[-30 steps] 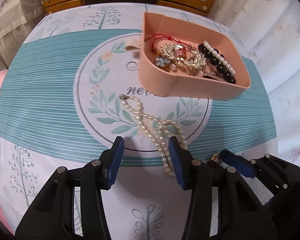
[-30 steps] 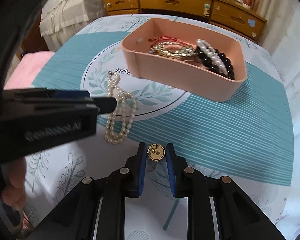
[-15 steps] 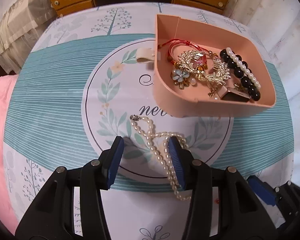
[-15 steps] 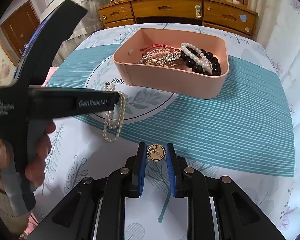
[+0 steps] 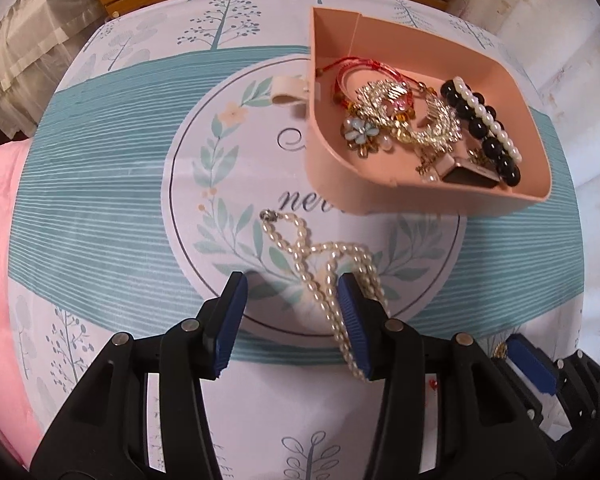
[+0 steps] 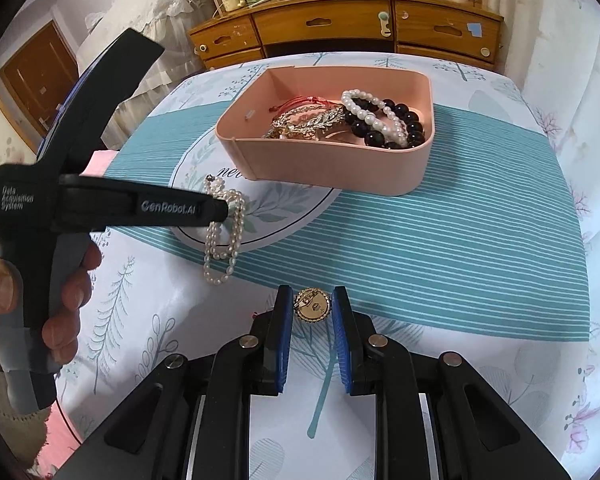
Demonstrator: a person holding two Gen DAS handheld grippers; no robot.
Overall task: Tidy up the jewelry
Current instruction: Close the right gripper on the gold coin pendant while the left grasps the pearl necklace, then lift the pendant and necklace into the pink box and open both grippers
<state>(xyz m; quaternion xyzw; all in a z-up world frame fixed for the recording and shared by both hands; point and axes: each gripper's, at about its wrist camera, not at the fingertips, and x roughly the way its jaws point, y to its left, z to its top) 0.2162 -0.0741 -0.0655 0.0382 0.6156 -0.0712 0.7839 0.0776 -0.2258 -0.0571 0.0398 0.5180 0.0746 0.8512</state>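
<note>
Descending, left tongs [image 5: 290, 312] are now straddling wide over the pearl necklace [image 5: 320, 264]; right tongs [image 6: 311, 312] are narrowly bracketing the gold brooch [image 6: 312, 307], grip uncertain; both pickups imminent.
</note>
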